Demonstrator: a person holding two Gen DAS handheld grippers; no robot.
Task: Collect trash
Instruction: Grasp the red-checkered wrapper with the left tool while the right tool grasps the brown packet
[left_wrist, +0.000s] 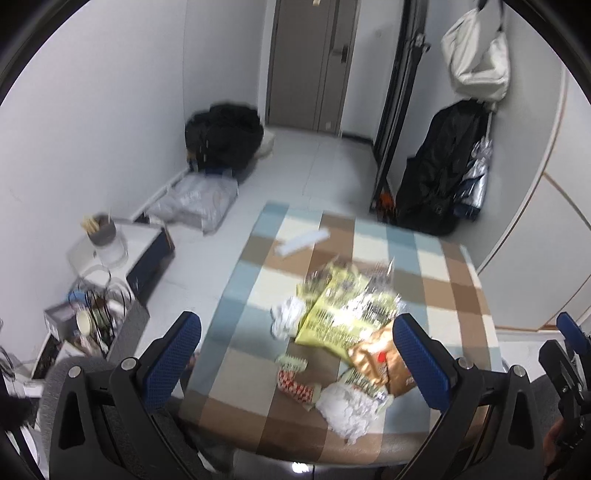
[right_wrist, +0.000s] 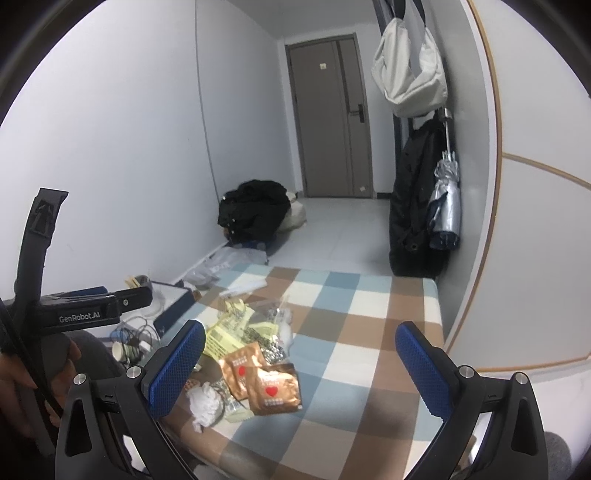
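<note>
Black coat (right_wrist: 412, 206) beside checked blanket (right_wrist: 354, 306)

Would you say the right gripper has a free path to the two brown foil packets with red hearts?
Probably yes: the right gripper is open, and nothing covers the brown foil packets just ahead.

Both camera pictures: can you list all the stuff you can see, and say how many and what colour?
checked blanket: one, blue, brown, cream; under the trash
brown packets: two, red hearts; near edge
yellow wrappers: several; mid-pile
crumpled tissues: a few, white; in the pile
red-and-white wrapper: one; near edge
black clothes heap: one; floor by wall
black coat: one; hanging
silver umbrella: one; beside coat
white bag: one; hung high
door: one, grey-brown; far end
left gripper: open, blue pads
right gripper: open, blue pads
</note>
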